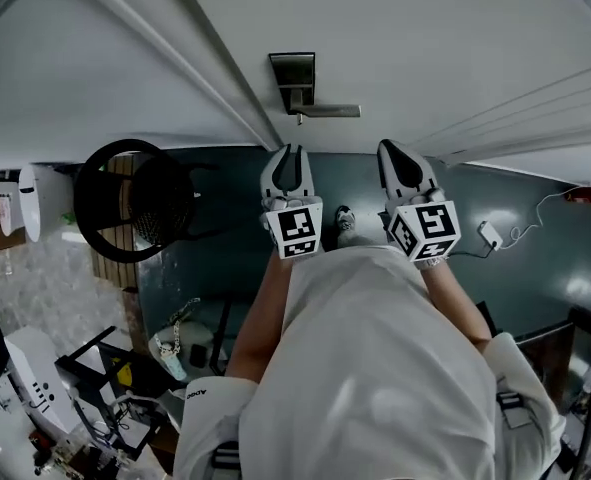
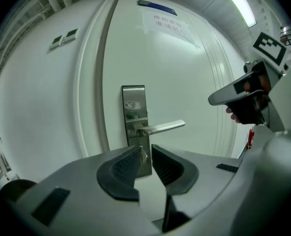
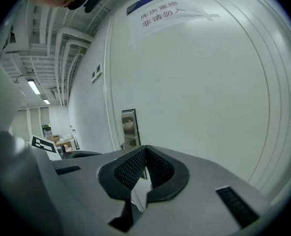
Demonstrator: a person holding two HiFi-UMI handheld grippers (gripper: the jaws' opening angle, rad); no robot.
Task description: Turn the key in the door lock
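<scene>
Through my feed I see a dark glossy floor (image 1: 535, 268) under a ceiling strip light (image 2: 236, 1), a black mesh chair (image 1: 135, 200) backed by a white wall (image 1: 95, 88), cluttered equipment (image 1: 65, 398) on the chair's near side, and a white charger cable (image 1: 505, 234) far to its right.

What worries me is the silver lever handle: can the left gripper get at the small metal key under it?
Probably yes. The left gripper, jaws slightly apart, points straight at the small metal key; nothing stands between them, and the silver lever handle sits above its path.
</scene>
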